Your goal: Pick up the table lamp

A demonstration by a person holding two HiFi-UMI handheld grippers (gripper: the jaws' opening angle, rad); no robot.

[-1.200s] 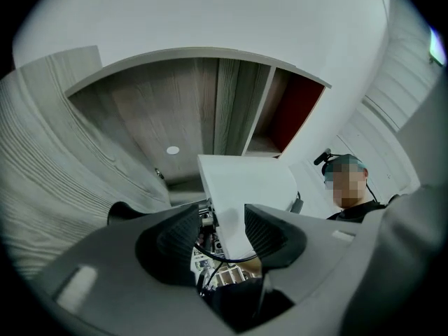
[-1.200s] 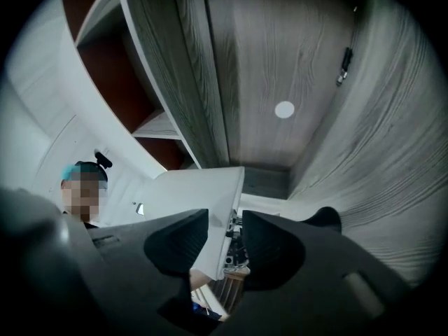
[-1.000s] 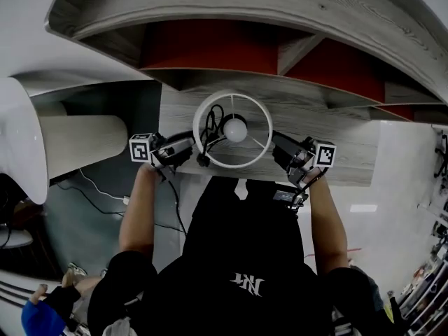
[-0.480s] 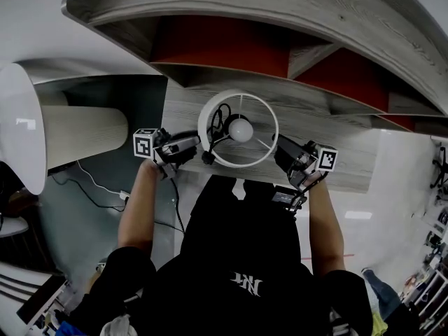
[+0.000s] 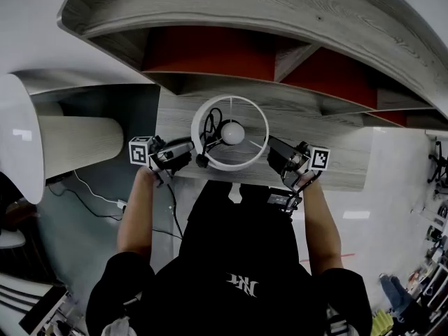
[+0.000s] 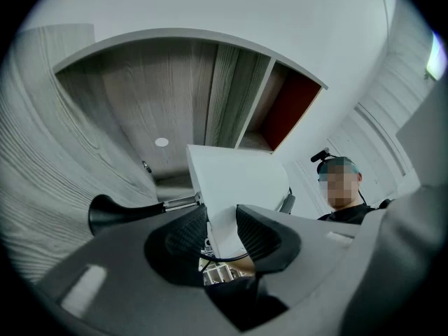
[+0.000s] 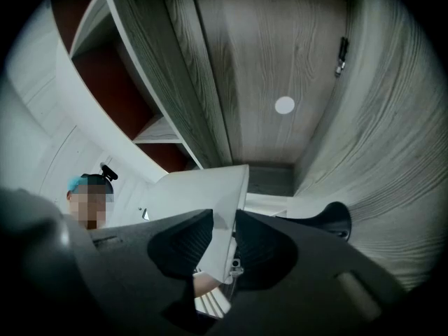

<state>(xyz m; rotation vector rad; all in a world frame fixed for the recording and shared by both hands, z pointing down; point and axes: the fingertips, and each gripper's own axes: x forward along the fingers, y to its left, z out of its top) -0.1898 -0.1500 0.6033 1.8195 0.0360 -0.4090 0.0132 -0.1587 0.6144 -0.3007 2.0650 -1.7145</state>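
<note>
The grey wooden shelf unit [image 5: 231, 12] bears the table lamp [image 5: 232, 133] on its lower ledge (white shade [image 6: 231, 180], open-topped). Left gripper [image 5: 192, 150] and right gripper [image 5: 271, 154] flank it, jaws closing on the shade's wall, pads touching.

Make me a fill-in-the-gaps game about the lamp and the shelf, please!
1. The lampshade is coloured ___.
2. In the middle of the shade sits a round light ___.
3. The back panels of the shelf are coloured ___.
4. The person's top is coloured ___.

Missing words: white; bulb; red; black.
</note>
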